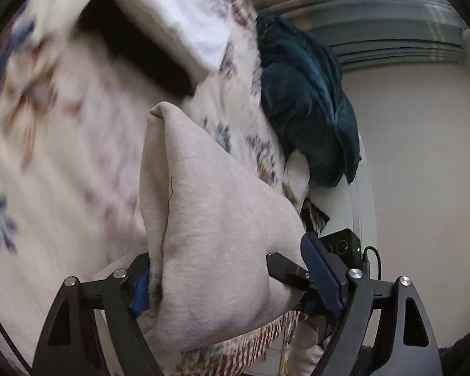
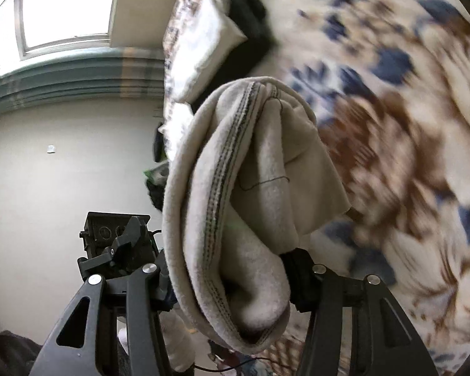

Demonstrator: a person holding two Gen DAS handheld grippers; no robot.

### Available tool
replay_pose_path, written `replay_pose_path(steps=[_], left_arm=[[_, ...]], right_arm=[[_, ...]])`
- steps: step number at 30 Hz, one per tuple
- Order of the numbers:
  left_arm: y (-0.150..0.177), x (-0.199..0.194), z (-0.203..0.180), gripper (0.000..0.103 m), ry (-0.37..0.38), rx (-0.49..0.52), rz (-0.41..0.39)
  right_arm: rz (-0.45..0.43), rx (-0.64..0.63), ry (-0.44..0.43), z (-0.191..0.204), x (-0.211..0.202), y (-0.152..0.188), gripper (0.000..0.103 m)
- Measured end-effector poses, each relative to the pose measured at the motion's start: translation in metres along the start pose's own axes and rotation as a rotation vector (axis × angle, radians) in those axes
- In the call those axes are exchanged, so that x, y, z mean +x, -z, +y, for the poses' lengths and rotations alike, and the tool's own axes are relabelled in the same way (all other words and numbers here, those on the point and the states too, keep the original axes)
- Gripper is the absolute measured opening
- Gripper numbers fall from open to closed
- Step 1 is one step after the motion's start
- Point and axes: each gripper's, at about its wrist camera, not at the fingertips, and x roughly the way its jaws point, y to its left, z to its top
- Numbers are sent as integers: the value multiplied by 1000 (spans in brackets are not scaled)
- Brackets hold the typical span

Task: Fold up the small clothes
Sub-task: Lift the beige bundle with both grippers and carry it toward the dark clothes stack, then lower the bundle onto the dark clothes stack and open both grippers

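both tongs, the left gripper (image 1: 208, 277) and right gripper (image 2: 232, 279), clamp a bunched beige fleece garment (image 1: 210, 219) above the floral bedspread (image 1: 62, 144); folding looks barely begun, flattening remains.

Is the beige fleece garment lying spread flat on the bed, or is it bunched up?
Bunched up. The beige fleece garment hangs in thick doubled folds with its stitched hem curving over, lifted off the floral bedspread.

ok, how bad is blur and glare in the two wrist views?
Left wrist: bedspread smeared by motion, garment and left gripper sharp, fisheye bends the edges. Right wrist: bedspread likewise streaked, garment crisp, window blown out white.
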Motion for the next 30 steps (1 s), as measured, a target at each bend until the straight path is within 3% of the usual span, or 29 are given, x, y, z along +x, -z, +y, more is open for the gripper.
replay_pose_path(steps=[4, 9, 13, 17, 20, 25, 27, 29, 30], left_arm=[[-70, -8, -24, 82, -26, 54, -61], [-179, -3, -33, 82, -81, 136, -131], [-261, 20, -12, 82, -124, 175, -148], [-298, 54, 37, 82, -179, 132, -108], [-299, 71, 66, 80, -242, 93, -63], [-284, 63, 52, 80, -333, 119, -74], [-281, 54, 37, 80, -421, 148, -106], [-274, 43, 18, 82, -541, 206, -151], [-270, 37, 9, 82, -599, 229, -177]], right_arm=[[-23, -32, -53, 40, 15, -49, 54], [-57, -92, -128, 89, 62, -151, 54], [-72, -96, -153, 105, 113, -228, 54], [-50, -65, -120, 94, 165, -293, 54], [-13, -50, -51, 79, 187, -313, 57], [19, -116, 126, 96, 189, -323, 80], [-27, -172, 245, 116, 185, -326, 83], [-114, -245, 406, 136, 171, -322, 96], [-168, -278, 529, 147, 162, -316, 101]])
